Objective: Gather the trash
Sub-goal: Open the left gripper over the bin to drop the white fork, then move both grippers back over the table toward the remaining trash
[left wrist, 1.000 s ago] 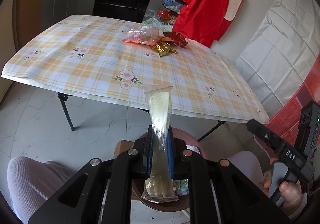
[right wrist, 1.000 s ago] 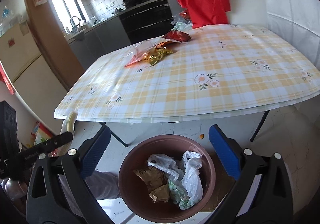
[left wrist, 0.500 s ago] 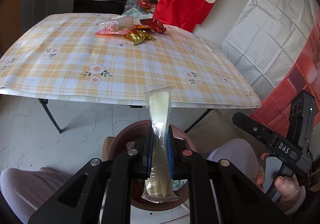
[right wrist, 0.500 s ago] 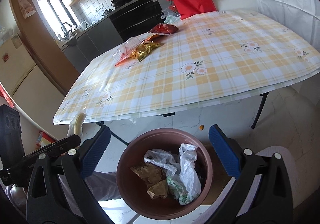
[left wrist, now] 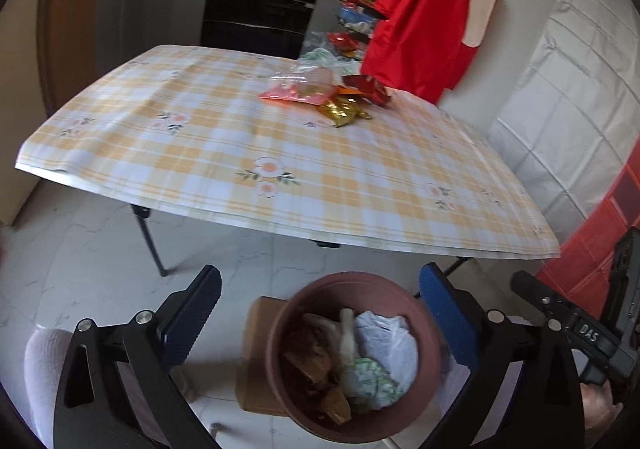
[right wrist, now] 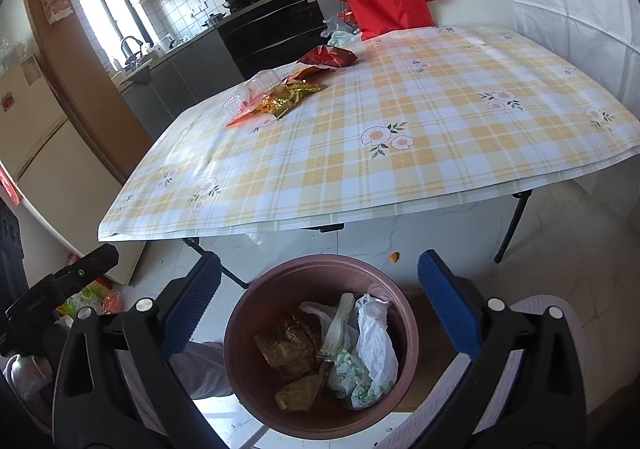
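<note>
The clear wrapper lies in the brown bin on the floor at the table's near edge, slanting across crumpled brown packets and a white bag. The left gripper hangs above the bin; its jaws have just been opening and stand spread with nothing between them. The right gripper hovers over the same bin, fingers spread wide and empty. More wrappers, red, gold and clear, sit heaped on the far side of the checked table.
</note>
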The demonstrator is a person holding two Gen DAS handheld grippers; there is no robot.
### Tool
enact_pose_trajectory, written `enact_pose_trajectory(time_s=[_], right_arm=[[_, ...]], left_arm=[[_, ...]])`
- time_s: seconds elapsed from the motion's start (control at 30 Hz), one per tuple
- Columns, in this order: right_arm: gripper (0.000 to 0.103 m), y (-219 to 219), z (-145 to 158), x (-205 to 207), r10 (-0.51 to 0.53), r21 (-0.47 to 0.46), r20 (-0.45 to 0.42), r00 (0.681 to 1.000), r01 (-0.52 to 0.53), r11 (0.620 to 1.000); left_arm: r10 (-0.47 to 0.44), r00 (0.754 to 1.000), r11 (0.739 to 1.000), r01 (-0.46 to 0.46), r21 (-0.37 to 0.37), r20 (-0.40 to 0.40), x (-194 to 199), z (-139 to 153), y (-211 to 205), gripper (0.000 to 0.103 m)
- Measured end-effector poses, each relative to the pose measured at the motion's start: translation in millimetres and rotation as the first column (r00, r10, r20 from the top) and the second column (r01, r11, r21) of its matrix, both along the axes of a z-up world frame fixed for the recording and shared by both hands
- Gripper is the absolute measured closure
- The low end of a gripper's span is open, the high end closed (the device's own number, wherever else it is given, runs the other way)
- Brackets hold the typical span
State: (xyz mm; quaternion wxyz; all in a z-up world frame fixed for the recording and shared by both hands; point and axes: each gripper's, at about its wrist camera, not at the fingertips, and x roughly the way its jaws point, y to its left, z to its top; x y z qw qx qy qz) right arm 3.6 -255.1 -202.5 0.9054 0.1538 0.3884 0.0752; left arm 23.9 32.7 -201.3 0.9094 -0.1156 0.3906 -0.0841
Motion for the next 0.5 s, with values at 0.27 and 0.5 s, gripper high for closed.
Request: enact_pose_trajectory(time_s=[0.27, 0.5], right_arm=[[0.006, 4, -3, 1, 0.006, -0.019, -0.015, 1.0, -0.006, 1.0], [0.006, 4, -8, 4, 0.004, -0.031, -0.037, 0.999, -0.005, 0.999]], left_arm=[[0.021, 0.999, 0.999, -0.02, 0.032, -0.025, -3, -9, 5, 0.006], [0.031, 0.999, 0.999, -0.03, 0.037, -0.034, 0, -12, 6, 0.006]])
